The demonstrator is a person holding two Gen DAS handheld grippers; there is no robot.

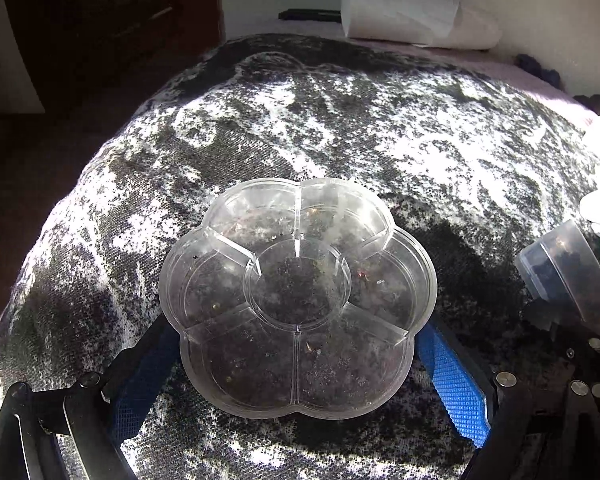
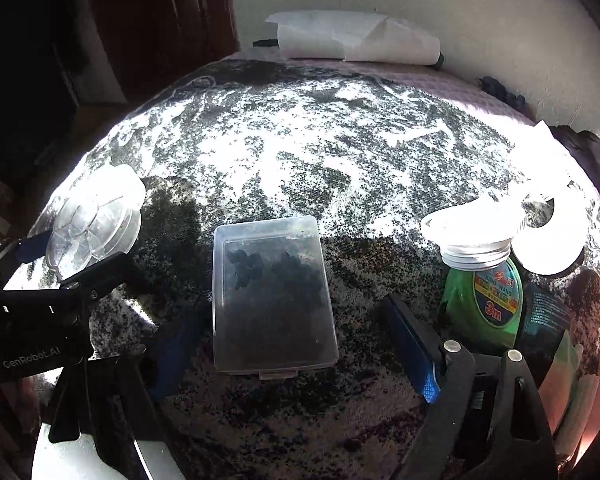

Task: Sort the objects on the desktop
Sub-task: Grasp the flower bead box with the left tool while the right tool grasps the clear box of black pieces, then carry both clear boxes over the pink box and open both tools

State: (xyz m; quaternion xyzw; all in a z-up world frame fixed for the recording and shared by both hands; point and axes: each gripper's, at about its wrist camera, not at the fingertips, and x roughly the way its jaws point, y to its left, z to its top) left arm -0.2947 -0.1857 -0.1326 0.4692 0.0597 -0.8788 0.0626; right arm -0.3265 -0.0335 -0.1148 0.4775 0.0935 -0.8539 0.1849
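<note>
A clear flower-shaped divided tray [image 1: 298, 300] sits on the black-and-white mottled cloth. My left gripper [image 1: 296, 344] has its blue-padded fingers against the tray's two sides, shut on it. The tray also shows at the left of the right wrist view [image 2: 96, 220]. A clear rectangular lidded box [image 2: 274, 296] holding small dark pieces lies on the cloth between the spread fingers of my right gripper [image 2: 296, 328], which is open and stands apart from the box. The box also shows at the right edge of the left wrist view [image 1: 564, 276].
A green 3m tape measure [image 2: 486, 300] stands right of my right gripper, with white lids [image 2: 472, 236] on and behind it and packets at the far right. A white paper roll [image 2: 356, 38] lies at the back by the wall. The table edge curves at the left.
</note>
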